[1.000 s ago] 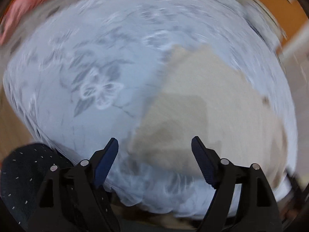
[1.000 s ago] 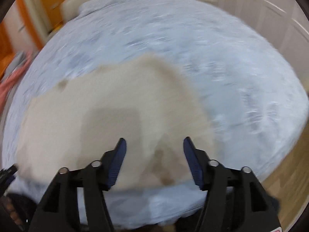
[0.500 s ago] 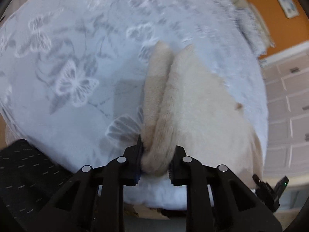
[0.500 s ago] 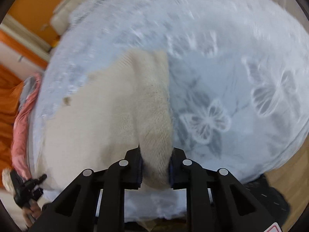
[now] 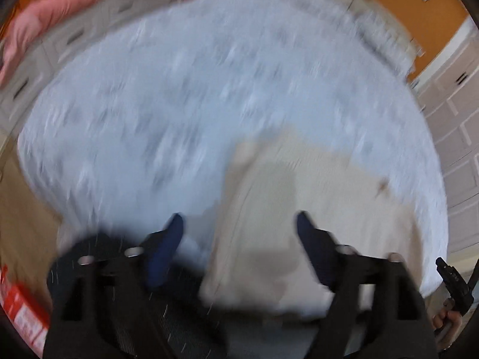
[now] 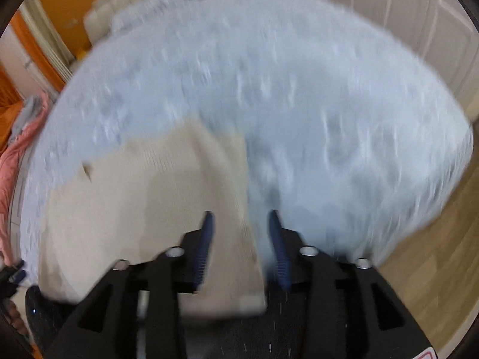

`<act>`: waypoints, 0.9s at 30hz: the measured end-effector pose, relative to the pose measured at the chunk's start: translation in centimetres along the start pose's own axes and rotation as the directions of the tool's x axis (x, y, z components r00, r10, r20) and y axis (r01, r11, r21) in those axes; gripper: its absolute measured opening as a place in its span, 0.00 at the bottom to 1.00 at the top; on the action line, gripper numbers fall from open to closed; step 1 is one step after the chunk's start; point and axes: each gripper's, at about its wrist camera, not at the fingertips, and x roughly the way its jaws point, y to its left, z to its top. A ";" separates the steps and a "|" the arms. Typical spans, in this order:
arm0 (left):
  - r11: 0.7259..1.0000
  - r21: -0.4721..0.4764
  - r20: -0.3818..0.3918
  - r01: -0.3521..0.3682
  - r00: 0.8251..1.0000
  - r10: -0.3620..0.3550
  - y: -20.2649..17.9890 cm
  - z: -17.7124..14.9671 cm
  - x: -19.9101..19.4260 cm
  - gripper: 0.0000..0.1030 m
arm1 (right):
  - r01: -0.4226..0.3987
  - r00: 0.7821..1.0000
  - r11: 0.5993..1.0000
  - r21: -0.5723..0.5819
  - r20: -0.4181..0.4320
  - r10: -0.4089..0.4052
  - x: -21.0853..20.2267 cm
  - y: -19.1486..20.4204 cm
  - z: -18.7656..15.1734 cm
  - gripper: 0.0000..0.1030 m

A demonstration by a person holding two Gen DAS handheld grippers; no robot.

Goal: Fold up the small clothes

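A cream knitted garment [image 5: 314, 185] lies flat on the pale blue patterned bed cover [image 5: 179, 104], blurred by motion. My left gripper [image 5: 239, 217] hangs above the garment's near left edge; its jaws are opening wide and the pads touch nothing. In the right wrist view the same garment [image 6: 134, 194] fills the lower left, with a folded strip along its right side. My right gripper [image 6: 241, 214] hovers over that strip. Its jaws are opening too; the strip shows between them, but the pads do not press on it.
Pink cloth [image 5: 60, 9] lies beyond the bed's far left. White cabinet doors [image 5: 458, 125] stand to the right. A wooden floor [image 6: 434, 254] runs along the bed's right side. A red and white pack [image 5: 21, 311] sits low on the left beside dark dotted fabric [image 5: 89, 248].
Half a second ago both grippers were shut on bunched folds of the cream garment. Both have let go, opened and risen, and the garment now lies flat on the cover.
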 end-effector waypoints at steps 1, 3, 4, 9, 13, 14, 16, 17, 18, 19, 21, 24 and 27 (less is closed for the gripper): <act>1.000 0.005 0.000 0.018 1.000 -0.018 -0.5 1.2 0.8 0.79 | -0.015 1.000 1.000 -0.016 -0.001 0.015 0.9 0.8 1.0 0.54; 0.999 -0.009 -0.030 0.032 0.999 -0.032 -1.6 3.3 3.9 0.79 | -0.021 1.000 0.999 -0.032 -0.014 0.020 4.0 2.2 2.9 0.54; 0.999 -0.025 -0.056 0.040 0.998 -0.042 -2.2 3.6 5.4 0.79 | -0.018 1.000 0.999 -0.033 -0.019 0.017 5.2 2.8 3.4 0.54; 1.000 -0.007 -0.172 0.026 0.985 -0.026 -4.4 4.0 13.1 0.74 | -0.015 0.990 1.000 0.027 -0.138 0.018 13.1 5.2 4.7 0.53; 0.997 0.082 -0.201 0.011 0.980 0.006 -5.5 4.9 15.1 0.08 | -0.066 0.989 0.998 -0.008 -0.133 0.064 13.1 6.2 5.5 0.08; 0.996 0.088 -0.178 0.012 0.984 0.004 -5.5 5.2 14.6 0.08 | -0.092 0.991 0.996 0.011 -0.097 0.093 12.1 6.0 5.8 0.07; 0.995 0.099 -0.141 0.009 0.990 0.005 -5.4 6.2 13.7 0.07 | -0.110 0.994 0.992 0.060 -0.020 0.111 10.1 4.9 6.7 0.07; 0.997 0.082 -0.140 0.004 0.990 0.008 -4.9 6.4 13.9 0.08 | -0.116 0.993 0.988 0.101 0.006 0.116 10.0 3.8 6.8 0.07; 0.997 0.071 -0.156 -0.004 0.988 0.015 -4.6 6.6 14.7 0.08 | -0.105 0.994 0.987 0.120 -0.012 0.108 10.9 3.2 6.8 0.07; 0.998 0.065 -0.180 -0.026 0.983 0.037 -4.2 6.5 16.1 0.08 | -0.070 0.992 0.988 0.134 -0.098 0.083 13.6 2.4 6.2 0.07; 0.997 0.065 -0.204 -0.047 0.977 0.059 -3.7 5.8 18.0 0.08 | -0.020 0.976 0.994 0.110 -0.212 0.043 17.2 2.2 4.9 0.08; 0.997 0.057 -0.192 -0.050 0.980 0.061 -4.2 6.1 16.1 0.11 | 0.025 0.992 0.997 0.079 -0.129 -0.015 14.3 3.3 5.3 0.11; 0.983 0.147 -0.086 -0.109 0.989 0.122 -5.9 5.8 11.7 0.16 | 0.044 0.999 0.997 0.062 0.001 -0.044 9.2 5.3 4.6 0.19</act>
